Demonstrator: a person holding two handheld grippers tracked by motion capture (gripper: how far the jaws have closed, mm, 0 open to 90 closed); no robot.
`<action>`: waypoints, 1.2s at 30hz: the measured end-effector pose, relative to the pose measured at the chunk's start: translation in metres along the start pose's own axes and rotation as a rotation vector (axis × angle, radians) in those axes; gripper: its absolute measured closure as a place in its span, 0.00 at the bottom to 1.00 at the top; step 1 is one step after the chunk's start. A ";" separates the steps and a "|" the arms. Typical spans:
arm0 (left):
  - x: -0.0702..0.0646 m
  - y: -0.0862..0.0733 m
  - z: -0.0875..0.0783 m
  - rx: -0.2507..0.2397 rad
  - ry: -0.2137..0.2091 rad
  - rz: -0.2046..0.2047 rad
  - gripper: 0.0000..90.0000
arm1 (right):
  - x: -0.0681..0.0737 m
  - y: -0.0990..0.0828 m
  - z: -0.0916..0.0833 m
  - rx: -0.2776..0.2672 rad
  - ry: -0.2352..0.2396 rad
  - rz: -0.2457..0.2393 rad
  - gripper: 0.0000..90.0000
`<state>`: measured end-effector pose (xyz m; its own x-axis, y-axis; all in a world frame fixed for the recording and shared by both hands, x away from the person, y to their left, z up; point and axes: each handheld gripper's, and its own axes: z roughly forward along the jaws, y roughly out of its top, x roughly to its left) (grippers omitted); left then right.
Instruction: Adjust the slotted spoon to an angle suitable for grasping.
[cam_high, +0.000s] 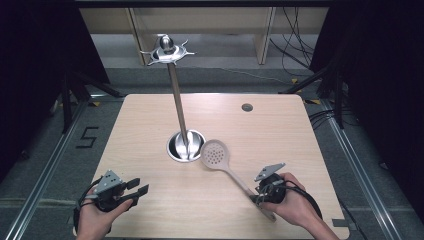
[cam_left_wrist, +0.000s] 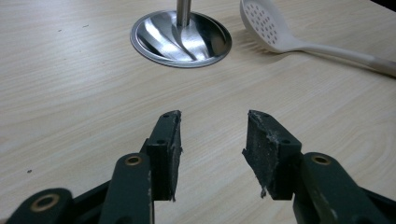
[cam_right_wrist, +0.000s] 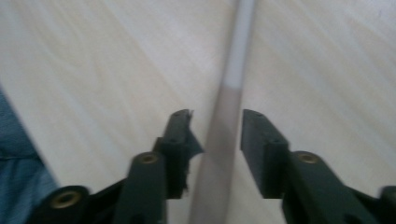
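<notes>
A table (cam_high: 150, 120) bore a rack's round base (cam_high: 185, 146) near its middle, from which a pole (cam_high: 177, 100) rose to a hook crown (cam_high: 167, 50) above the far edge. Just right of the base lay the slotted spoon (cam_high: 216, 154), its handle running toward the near right corner. There the right gripper (cam_high: 261, 196) stood over the handle, which passed between its jaws, apparently untouched by either pad, though the right gripper view was blurred. The left gripper (cam_high: 141, 187) sat at the near left, well apart from the spoon.

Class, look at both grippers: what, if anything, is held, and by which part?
Nothing is held. The right gripper straddles the slotted spoon handle, fingers not pressing. The left gripper is open.
</notes>
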<state>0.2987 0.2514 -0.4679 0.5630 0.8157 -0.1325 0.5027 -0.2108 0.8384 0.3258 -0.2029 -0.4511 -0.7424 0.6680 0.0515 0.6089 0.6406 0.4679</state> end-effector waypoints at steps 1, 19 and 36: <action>0.000 0.000 0.002 -0.004 -0.007 0.008 0.60 | 0.004 -0.002 -0.001 0.007 0.002 0.030 0.81; -0.002 0.000 0.002 0.039 0.014 0.097 0.57 | 0.024 -0.013 0.014 0.228 0.125 0.093 1.00; -0.002 -0.002 0.002 0.052 0.016 0.108 0.55 | 0.011 -0.020 0.019 0.280 0.049 0.150 1.00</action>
<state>0.2977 0.2489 -0.4700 0.6055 0.7951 -0.0339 0.4729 -0.3252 0.8189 0.3106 -0.2014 -0.4766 -0.6467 0.7483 0.1476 0.7610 0.6200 0.1909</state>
